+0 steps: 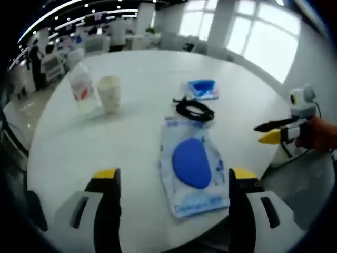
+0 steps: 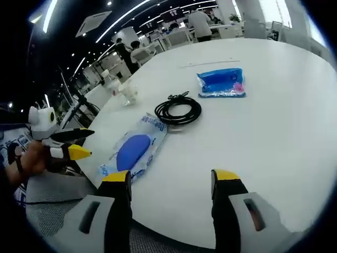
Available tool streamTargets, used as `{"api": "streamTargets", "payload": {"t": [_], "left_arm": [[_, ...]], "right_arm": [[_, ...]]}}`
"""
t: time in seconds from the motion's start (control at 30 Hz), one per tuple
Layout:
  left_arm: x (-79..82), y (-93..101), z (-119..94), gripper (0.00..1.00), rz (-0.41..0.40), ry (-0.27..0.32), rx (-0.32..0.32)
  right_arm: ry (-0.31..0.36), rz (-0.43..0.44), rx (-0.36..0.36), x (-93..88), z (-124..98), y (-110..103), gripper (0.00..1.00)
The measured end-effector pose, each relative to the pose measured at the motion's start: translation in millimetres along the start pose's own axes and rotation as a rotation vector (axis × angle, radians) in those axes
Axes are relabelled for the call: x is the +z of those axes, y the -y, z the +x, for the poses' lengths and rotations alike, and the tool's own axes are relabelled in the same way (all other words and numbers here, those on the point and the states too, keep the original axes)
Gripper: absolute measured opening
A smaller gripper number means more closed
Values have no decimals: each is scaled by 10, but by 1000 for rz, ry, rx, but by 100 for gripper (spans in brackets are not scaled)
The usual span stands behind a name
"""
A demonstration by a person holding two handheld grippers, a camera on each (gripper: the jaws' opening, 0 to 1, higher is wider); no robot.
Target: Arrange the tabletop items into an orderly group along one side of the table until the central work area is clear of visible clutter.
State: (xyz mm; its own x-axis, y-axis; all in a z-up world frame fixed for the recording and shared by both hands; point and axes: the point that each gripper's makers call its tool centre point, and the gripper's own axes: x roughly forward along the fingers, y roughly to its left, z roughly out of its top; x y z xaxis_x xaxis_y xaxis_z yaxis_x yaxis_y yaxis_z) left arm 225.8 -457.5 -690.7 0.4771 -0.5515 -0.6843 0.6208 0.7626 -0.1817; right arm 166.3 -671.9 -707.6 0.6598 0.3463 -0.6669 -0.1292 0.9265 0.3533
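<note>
Left hand-held gripper (image 1: 172, 180) wide open, holding nothing; clear packet with blue pad (image 1: 192, 164) lies on the white worktop (image 1: 137, 95) between its jaws. Beyond it: coiled black cable (image 1: 195, 110), blue pouch (image 1: 202, 88); far left, plastic bottle (image 1: 82, 88) beside paper cup (image 1: 109, 93). Right hand-held gripper (image 2: 171, 179) wide open, empty, cable ahead.

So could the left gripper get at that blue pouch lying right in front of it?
Probably yes: the blue pouch lies flat just ahead of the left gripper, its jaws stand open, and nothing sits between them.
</note>
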Motion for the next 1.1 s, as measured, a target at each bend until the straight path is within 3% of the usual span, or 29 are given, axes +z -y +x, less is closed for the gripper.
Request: {"api": "streamTargets", "payload": {"t": [0.23, 0.4, 0.7, 0.9, 0.97, 1.03, 1.1], "left_arm": [[117, -9, -50, 82, 11, 55, 0], [105, -37, -48, 82, -9, 58, 2], [170, -128, -89, 81, -41, 93, 16], [201, -153, -97, 81, -43, 105, 25], [208, -163, -103, 81, -35, 107, 32], [200, -173, -101, 81, -38, 106, 35], [169, -196, -93, 81, -63, 101, 30]], "right_arm": [[2, -14, -15, 5, 81, 28, 62], [16, -19, 1, 150, 249, -40, 57], [5, -218, 25, 574, 607, -225, 58], [-18, -285, 43, 768, 940, -228, 52], [-32, -291, 46, 809, 1063, -202, 52], [-42, -218, 69, 828, 1167, -217, 52], [-48, -220, 64, 867, 1266, -182, 52]]}}
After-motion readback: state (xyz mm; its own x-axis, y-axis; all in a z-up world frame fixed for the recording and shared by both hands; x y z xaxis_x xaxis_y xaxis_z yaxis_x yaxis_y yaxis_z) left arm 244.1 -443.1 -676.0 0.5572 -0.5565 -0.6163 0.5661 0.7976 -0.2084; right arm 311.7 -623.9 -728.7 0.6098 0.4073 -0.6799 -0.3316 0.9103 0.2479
